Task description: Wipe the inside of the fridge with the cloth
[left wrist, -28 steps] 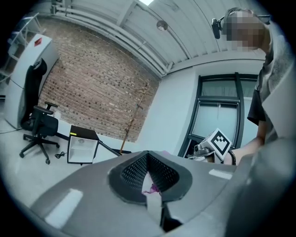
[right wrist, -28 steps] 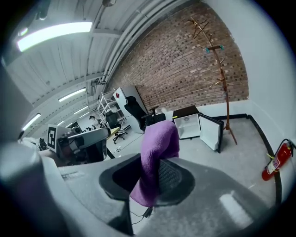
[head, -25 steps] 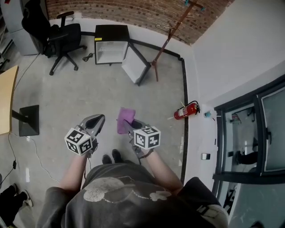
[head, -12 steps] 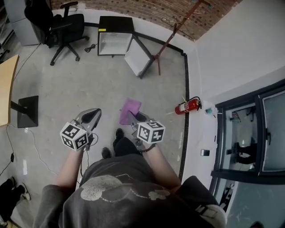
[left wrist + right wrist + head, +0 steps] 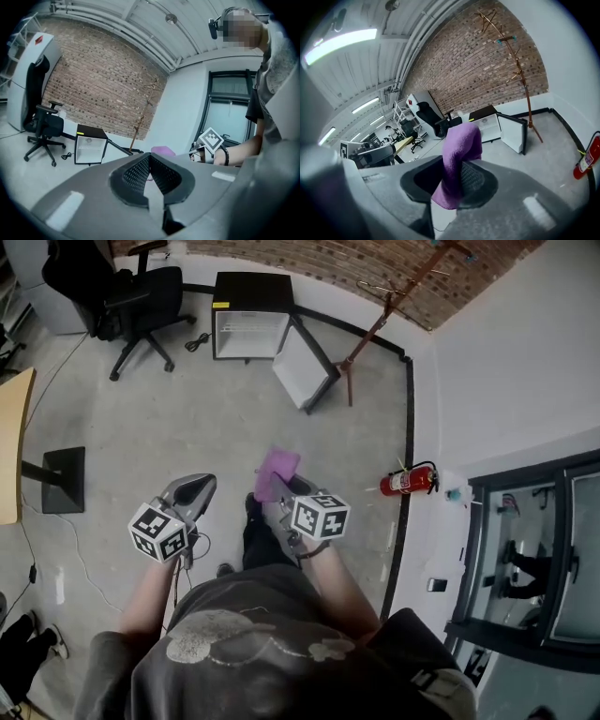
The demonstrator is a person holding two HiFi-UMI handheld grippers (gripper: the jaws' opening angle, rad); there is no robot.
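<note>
The small black fridge (image 5: 251,326) stands on the floor by the brick wall, its white inside showing and its door (image 5: 305,373) swung open to the right. A purple cloth (image 5: 277,469) sticks out from my right gripper (image 5: 278,487), which is shut on it at waist height, far from the fridge. In the right gripper view the cloth (image 5: 459,150) hangs folded between the jaws, with the fridge (image 5: 487,123) beyond. My left gripper (image 5: 200,487) is held beside it, shut with nothing in it. From the left gripper (image 5: 150,155) view the fridge (image 5: 89,145) is ahead at the left.
A black office chair (image 5: 136,296) stands left of the fridge, a wooden coat stand (image 5: 370,324) to its right. A red fire extinguisher (image 5: 409,480) lies by the right wall. A desk edge (image 5: 11,451) and black stand base (image 5: 64,479) are at left.
The person has stepped forward over the floor, so the fridge sits lower and slightly nearer in the head view. Both grippers keep their pose, the cloth still held in the right one.
</note>
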